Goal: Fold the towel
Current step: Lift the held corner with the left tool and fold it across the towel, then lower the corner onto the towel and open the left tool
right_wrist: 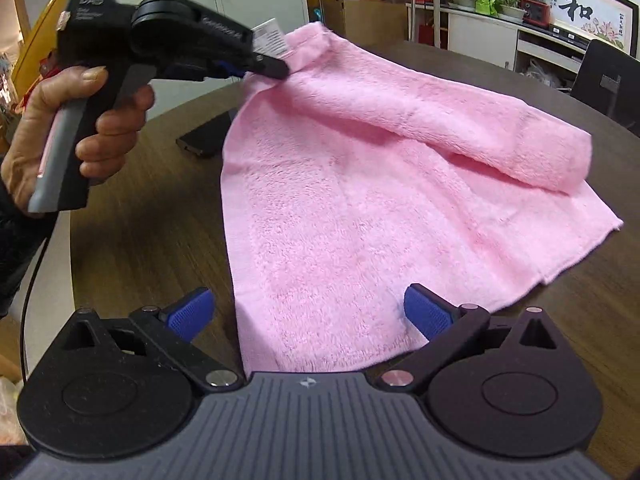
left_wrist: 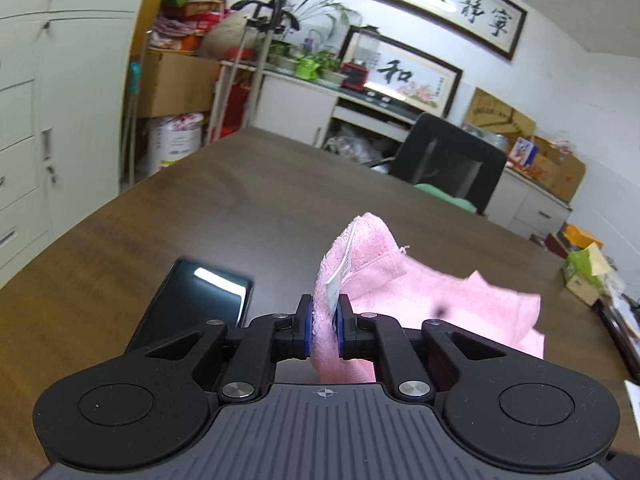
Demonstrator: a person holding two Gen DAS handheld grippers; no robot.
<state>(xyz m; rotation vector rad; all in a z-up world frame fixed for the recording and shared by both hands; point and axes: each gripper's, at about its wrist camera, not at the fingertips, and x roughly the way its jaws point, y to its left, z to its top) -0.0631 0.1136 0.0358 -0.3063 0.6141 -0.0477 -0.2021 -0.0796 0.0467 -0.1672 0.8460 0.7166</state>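
Note:
A pink towel (right_wrist: 360, 208) lies spread on the dark wooden table (right_wrist: 152, 240), its far edge rolled over toward the right. My left gripper (left_wrist: 323, 316) is shut on a corner of the pink towel (left_wrist: 372, 264) that bears a white label (left_wrist: 340, 276), and holds that corner lifted. In the right wrist view the left gripper (right_wrist: 272, 66) appears at the upper left in a person's hand (right_wrist: 80, 128), pinching the same corner. My right gripper (right_wrist: 308, 314) stands open over the towel's near edge, blue pads (right_wrist: 426, 314) wide apart and not pressing the cloth.
A black phone (left_wrist: 200, 300) lies on the table left of the towel, also the phone (right_wrist: 208, 134) beyond the towel's left edge. A black office chair (left_wrist: 448, 160) stands at the far table edge. Cabinets, boxes and plants line the walls. A tissue box (left_wrist: 584, 268) sits at right.

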